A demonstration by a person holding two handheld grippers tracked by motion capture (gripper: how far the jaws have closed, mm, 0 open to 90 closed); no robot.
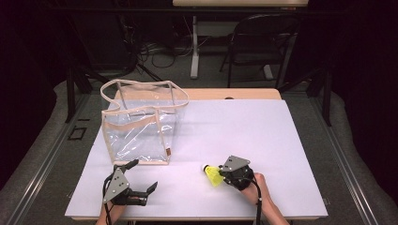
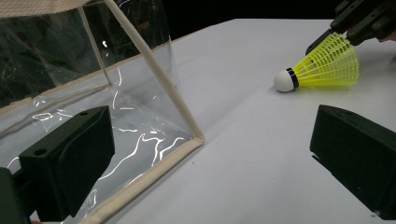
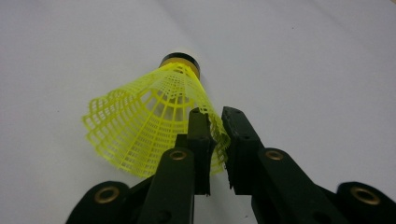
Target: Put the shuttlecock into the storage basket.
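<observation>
Where claw (image 3: 215,122) pinches: yellow mesh shuttlecock (image 3: 154,126)

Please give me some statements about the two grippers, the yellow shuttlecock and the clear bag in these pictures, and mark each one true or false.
1. The right gripper pinches the edge of the yellow plastic mesh shuttlecock's skirt. True.
2. The shuttlecock is inside the clear plastic bag with beige trim. False: it is on the white table surface, outside the bag, to its right.
3. The left gripper has its jaws wide apart and holds nothing. True.
4. The clear bag lies flat and folded. False: it stands upright with its top open.
5. The shuttlecock's white cork tip points toward the right gripper. False: the tip points away; the jaws close on the skirt end.
</observation>
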